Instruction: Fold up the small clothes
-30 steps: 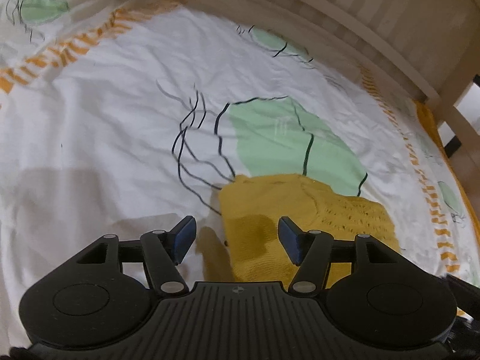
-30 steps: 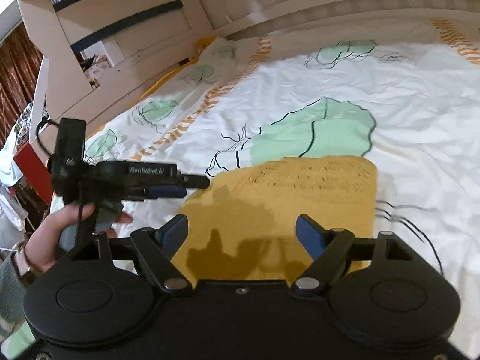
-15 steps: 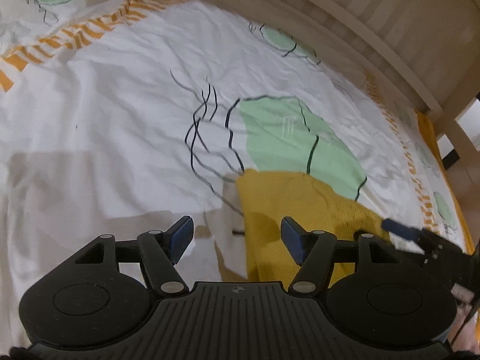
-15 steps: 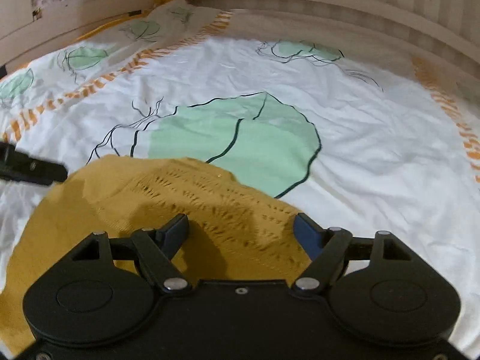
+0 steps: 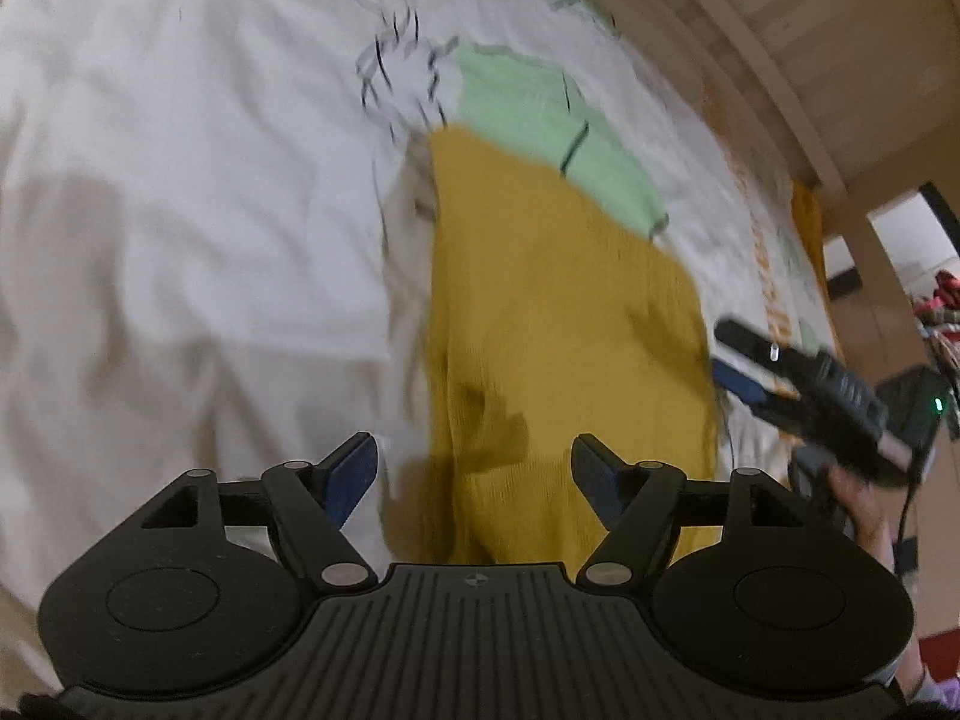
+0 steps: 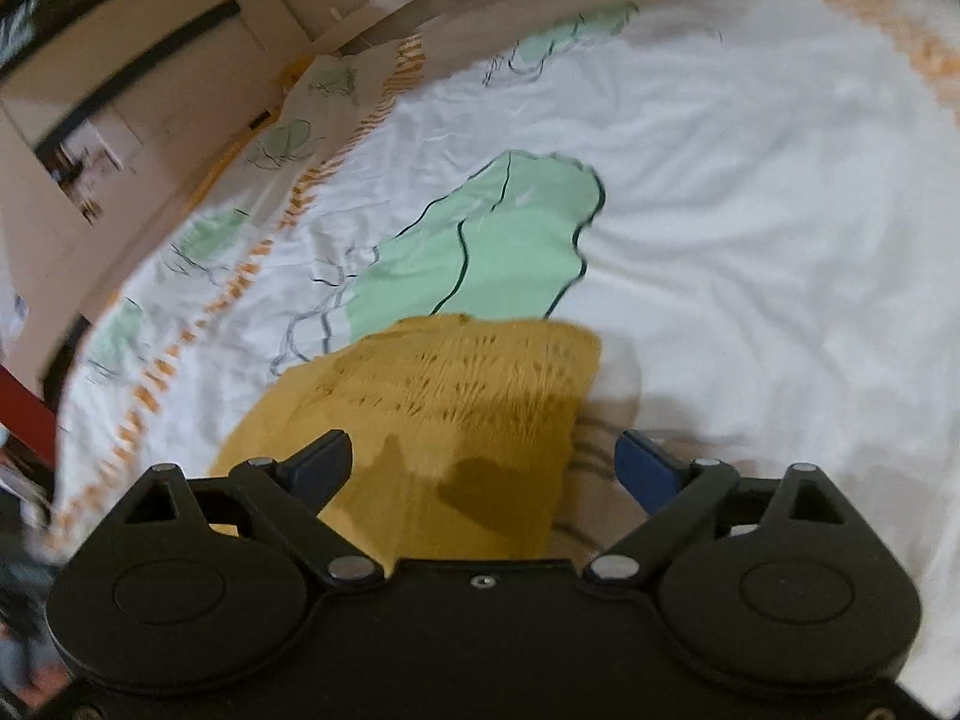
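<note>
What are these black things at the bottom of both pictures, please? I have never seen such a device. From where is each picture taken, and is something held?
They are hand-held grippers, one in each of a person's hands, each with a small camera looking forward along its two blue-padded fingers. One picture comes from the left gripper, the other from the right gripper; the left view also shows the right gripper and the hand holding it. On a bed sheet, white with green leaf shapes, lies a mustard-yellow knitted garment, apparently already folded. Nothing is held: both grippers have just been opening, and their pads stand apart above the garment's edges.
</note>
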Demonstrator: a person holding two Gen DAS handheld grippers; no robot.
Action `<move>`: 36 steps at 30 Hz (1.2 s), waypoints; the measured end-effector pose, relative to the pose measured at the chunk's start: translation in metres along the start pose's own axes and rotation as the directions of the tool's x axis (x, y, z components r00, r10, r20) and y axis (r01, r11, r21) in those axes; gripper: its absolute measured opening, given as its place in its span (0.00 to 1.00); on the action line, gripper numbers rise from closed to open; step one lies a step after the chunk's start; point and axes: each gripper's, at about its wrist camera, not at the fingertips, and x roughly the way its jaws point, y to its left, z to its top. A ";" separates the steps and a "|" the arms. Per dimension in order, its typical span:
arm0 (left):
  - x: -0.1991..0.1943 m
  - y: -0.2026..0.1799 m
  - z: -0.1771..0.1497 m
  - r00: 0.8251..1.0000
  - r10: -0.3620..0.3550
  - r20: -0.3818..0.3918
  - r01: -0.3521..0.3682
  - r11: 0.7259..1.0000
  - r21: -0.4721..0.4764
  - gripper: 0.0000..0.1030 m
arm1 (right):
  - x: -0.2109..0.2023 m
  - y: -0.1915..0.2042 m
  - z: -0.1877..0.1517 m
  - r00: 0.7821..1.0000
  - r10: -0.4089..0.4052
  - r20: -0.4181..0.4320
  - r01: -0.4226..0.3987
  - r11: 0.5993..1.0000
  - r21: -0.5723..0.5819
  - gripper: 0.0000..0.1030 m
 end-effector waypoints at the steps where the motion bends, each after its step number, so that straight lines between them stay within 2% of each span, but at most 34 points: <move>1: 0.003 0.000 -0.003 1.000 -0.005 -0.007 0.005 1.000 0.003 0.70 | 0.002 -0.004 -0.001 1.000 0.020 -0.006 -0.020 1.000 0.021 0.93; 8: 0.036 -0.027 0.002 0.998 -0.036 -0.044 0.041 0.994 0.105 0.78 | 0.016 -0.016 -0.002 0.992 0.124 0.004 -0.123 0.988 0.097 0.98; 11: 0.048 -0.035 0.008 0.996 -0.072 -0.044 0.076 0.992 0.103 0.84 | 0.023 -0.018 -0.001 0.987 0.161 0.015 -0.162 0.980 0.119 0.99; 18: 0.063 -0.040 0.011 0.983 -0.174 -0.055 0.176 0.983 0.052 0.85 | 0.034 -0.017 0.000 0.977 0.213 0.027 -0.215 0.971 0.109 0.99; 19: 0.062 -0.039 0.011 0.981 -0.186 -0.060 0.189 0.981 0.046 0.82 | 0.034 -0.016 0.000 0.976 0.217 0.023 -0.219 0.970 0.103 0.92; 20: 0.062 -0.039 0.010 0.978 -0.195 -0.073 0.198 0.979 0.037 0.71 | 0.035 -0.015 -0.001 0.977 0.213 0.010 -0.213 0.972 0.097 0.69; 21: 0.062 -0.040 0.009 0.975 -0.201 -0.091 0.204 0.979 0.027 0.60 | 0.035 -0.015 -0.001 0.983 0.182 -0.015 -0.180 0.979 0.097 0.54; 22: 0.063 -0.040 0.008 0.973 -0.203 -0.108 0.207 0.978 0.021 0.36 | 0.036 -0.015 -0.002 0.987 0.159 -0.039 -0.154 0.983 0.104 0.38; 23: 0.063 -0.040 0.007 0.971 -0.205 -0.122 0.208 0.978 0.014 0.20 | 0.033 -0.016 -0.004 0.986 0.163 -0.035 -0.158 0.980 0.117 0.38; 24: 0.062 -0.041 0.007 0.969 -0.210 -0.129 0.212 0.977 0.004 0.17 | 0.029 -0.016 -0.005 0.986 0.167 -0.022 -0.163 0.979 0.124 0.37; 27: 0.053 -0.048 0.004 0.960 -0.255 -0.119 0.255 0.967 -0.014 0.17 | 0.012 -0.011 -0.010 0.987 0.162 -0.001 -0.160 0.979 0.126 0.37; 31: 0.039 -0.068 -0.009 0.948 -0.288 -0.137 0.292 0.956 0.015 0.17 | -0.020 -0.003 -0.025 0.990 0.144 -0.004 -0.142 0.982 0.126 0.37; 36: 0.029 -0.092 -0.049 0.927 -0.306 -0.216 0.325 0.943 0.062 0.17 | -0.065 0.002 -0.056 0.994 0.104 -0.041 -0.098 0.987 0.131 0.37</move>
